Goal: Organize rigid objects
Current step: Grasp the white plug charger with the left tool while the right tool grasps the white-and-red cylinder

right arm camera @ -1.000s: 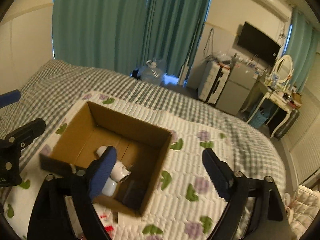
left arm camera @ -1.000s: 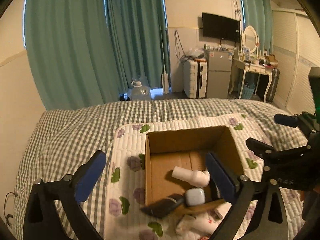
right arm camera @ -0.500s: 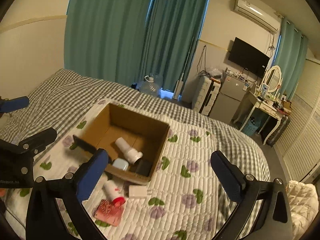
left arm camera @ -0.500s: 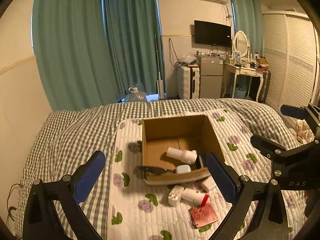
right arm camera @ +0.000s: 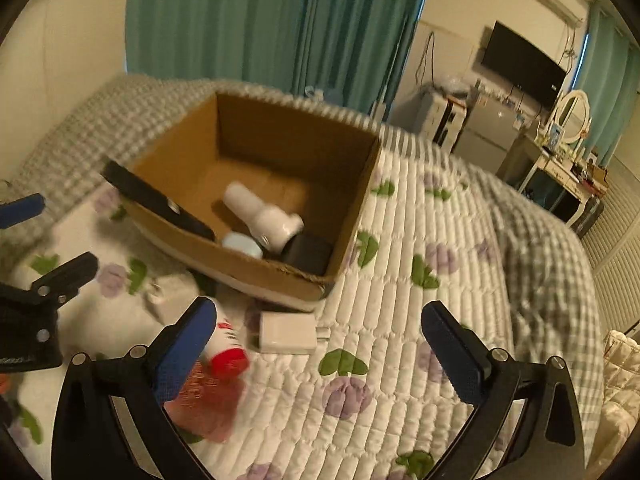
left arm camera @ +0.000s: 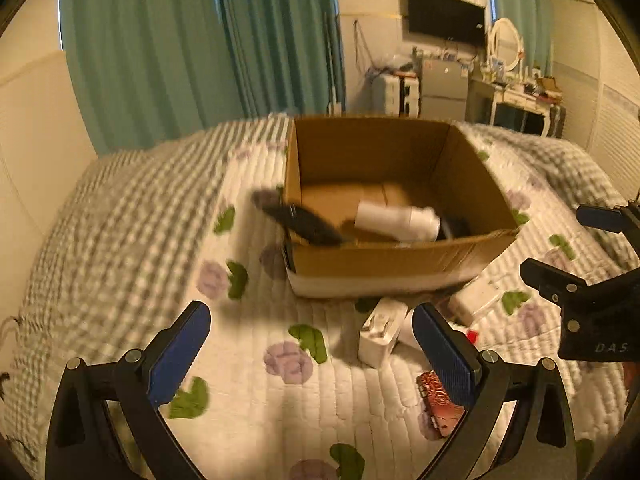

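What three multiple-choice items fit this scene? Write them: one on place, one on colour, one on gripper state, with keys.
1. The white bottle lies: A) inside the cardboard box B) on the quilt C) in a gripper.
2. The cap of the bottle outside the box is: A) blue B) red C) green.
3. The right gripper is: A) shut on a charger B) shut, empty C) open.

Key: 1 A, it rests on the box floor. 2 B, the cap shows red. 3 C, its fingers stand wide apart, holding nothing.

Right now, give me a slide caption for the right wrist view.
Open right gripper above a floral quilt, facing a cardboard box holding a white bottle, white charger outside.
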The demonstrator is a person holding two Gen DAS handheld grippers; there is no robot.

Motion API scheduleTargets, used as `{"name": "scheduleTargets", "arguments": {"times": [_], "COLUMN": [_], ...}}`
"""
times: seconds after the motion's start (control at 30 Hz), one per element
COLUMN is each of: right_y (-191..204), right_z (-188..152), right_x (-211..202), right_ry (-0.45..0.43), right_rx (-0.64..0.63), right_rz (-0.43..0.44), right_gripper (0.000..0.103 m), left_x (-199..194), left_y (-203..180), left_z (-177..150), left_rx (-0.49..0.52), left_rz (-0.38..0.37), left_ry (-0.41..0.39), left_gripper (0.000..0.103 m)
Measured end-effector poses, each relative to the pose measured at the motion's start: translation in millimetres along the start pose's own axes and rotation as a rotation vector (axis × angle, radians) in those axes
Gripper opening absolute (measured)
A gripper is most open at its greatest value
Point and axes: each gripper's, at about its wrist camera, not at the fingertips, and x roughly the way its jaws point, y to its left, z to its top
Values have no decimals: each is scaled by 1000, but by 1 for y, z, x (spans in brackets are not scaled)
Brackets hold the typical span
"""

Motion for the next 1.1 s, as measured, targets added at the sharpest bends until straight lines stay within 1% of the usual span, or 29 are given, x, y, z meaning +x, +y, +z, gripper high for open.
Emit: {"name": "scheduleTargets", "arguments": {"times": [0.07, 0.13, 0.27, 0.3, 0.4, 0.47, 0.53, 0.57, 0.63, 0.67, 0.73, 0.8, 0.87, 0.9, 0.97, 1.03, 1.1], "right_y": [-3, -8, -11, -10, -10, -11, -10, -10, -10, -9, -8, -8, -6, -4, 2, 9, 20], "right_z": [-6, -11, -27, -29, -34, -37, -40, -41, -42, -43, -42, -43, -44, -44, -44, -43, -39], "right_x": [21, 37, 69, 72, 76, 74, 73, 73, 71, 68, 65, 62, 60, 58, 57, 56, 55], "right_ry": [27, 54, 112, 120, 131, 123, 122, 122, 119, 113, 101, 94, 88, 83, 82, 82, 82], "right_rx": [18, 48, 95, 94, 95, 99, 90, 86, 89, 90, 94, 96, 93, 88, 73, 52, 18], "right_rz": [2, 25, 75, 79, 87, 92, 89, 88, 96, 104, 110, 121, 131, 145, 178, 213, 254], "right_gripper": [103, 103, 101, 99, 98, 98, 98, 98, 98, 98, 98, 98, 94, 88, 86, 75, 75], "left_x": [15, 28, 51, 55, 63, 70, 79, 83, 87, 88, 87, 83, 77, 73, 63, 51, 40], "left_y": [-3, -6, -16, -19, -26, -32, -38, -43, -48, -52, -55, -59, -60, -57, -49, -36, -22], "left_z": [-8, -15, -28, -30, -33, -31, -30, -30, -31, -32, -33, -36, -38, -38, -41, -41, -41], "left_rx": [-5, -1, 37, 47, 62, 71, 81, 88, 98, 106, 108, 123, 126, 114, 85, 40, -14], "left_rz": [-1, -5, -21, -29, -23, -28, -27, -44, -71, -94, -136, -150, -161, -162, -133, -99, -75], "left_ry": [17, 50, 101, 110, 131, 149, 169, 176, 179, 179, 178, 161, 151, 148, 146, 132, 115], "left_gripper": [103, 103, 103, 103, 100, 96, 81, 79, 64, 60, 40, 37, 34, 33, 33, 31, 29]}}
